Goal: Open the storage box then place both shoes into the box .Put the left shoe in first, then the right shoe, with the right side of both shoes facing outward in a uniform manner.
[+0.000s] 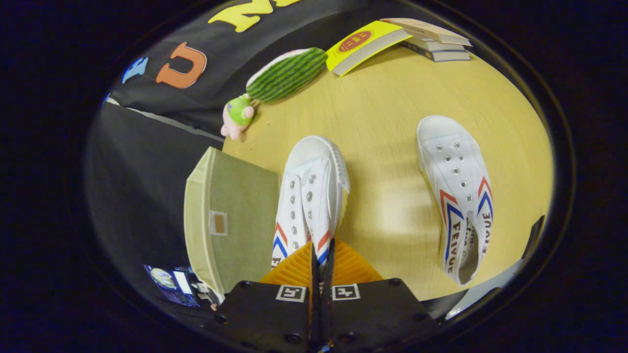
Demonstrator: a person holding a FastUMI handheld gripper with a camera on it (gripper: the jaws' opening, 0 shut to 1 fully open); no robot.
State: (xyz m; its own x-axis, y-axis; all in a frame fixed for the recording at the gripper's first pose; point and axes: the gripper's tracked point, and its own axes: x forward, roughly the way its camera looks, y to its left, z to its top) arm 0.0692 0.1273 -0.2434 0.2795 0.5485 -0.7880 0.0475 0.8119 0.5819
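The gripper (pixel 321 257) pinched the near white canvas shoe (pixel 310 196) by its collar, beside the olive fabric storage box (pixel 230 215), likely for loading.

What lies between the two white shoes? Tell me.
Bare wooden tabletop, in the gripper view; nothing sits between the held shoe and the other shoe. Jaws pinch the held shoe.

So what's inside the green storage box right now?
Cannot tell: the green storage box shows its closed lid. Both shoes are outside; the hand-held gripper pinches the near shoe, and the other shoe lies on the table.
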